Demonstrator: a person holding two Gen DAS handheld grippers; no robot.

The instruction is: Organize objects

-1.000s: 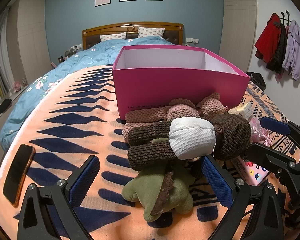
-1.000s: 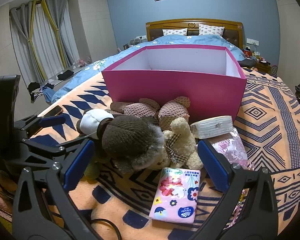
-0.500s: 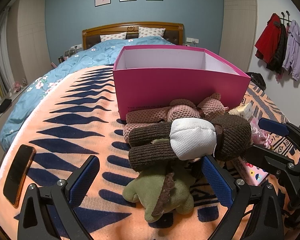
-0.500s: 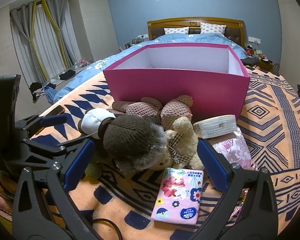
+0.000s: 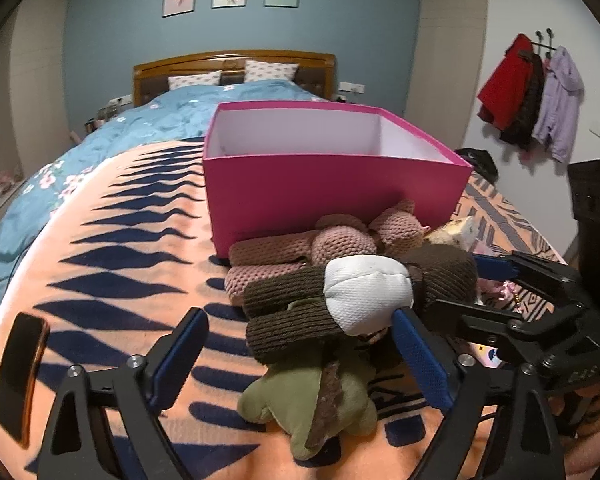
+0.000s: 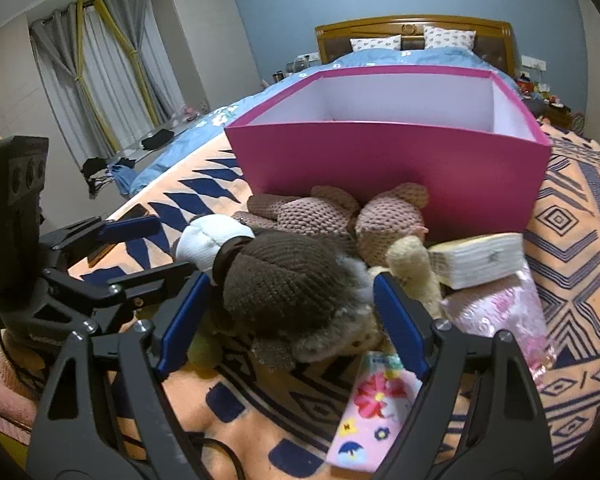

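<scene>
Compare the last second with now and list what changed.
Both grippers have come in over the toy pile with jaws just closing. The left gripper now straddles the brown doll's legs; the right gripper brackets its head. In neither view do both pads clearly press on it, so nothing is held yet. The pink box, the phone and the other toys stayed put.

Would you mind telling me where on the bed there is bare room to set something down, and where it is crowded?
Free: the blanket between the phone and the toy pile, left of the pink box; also the patterned blanket right of the box in the right wrist view. Nothing shows inside the box above its wall. Crowded: in front of the box, around the brown knitted doll, green plush and tissue packs.
</scene>
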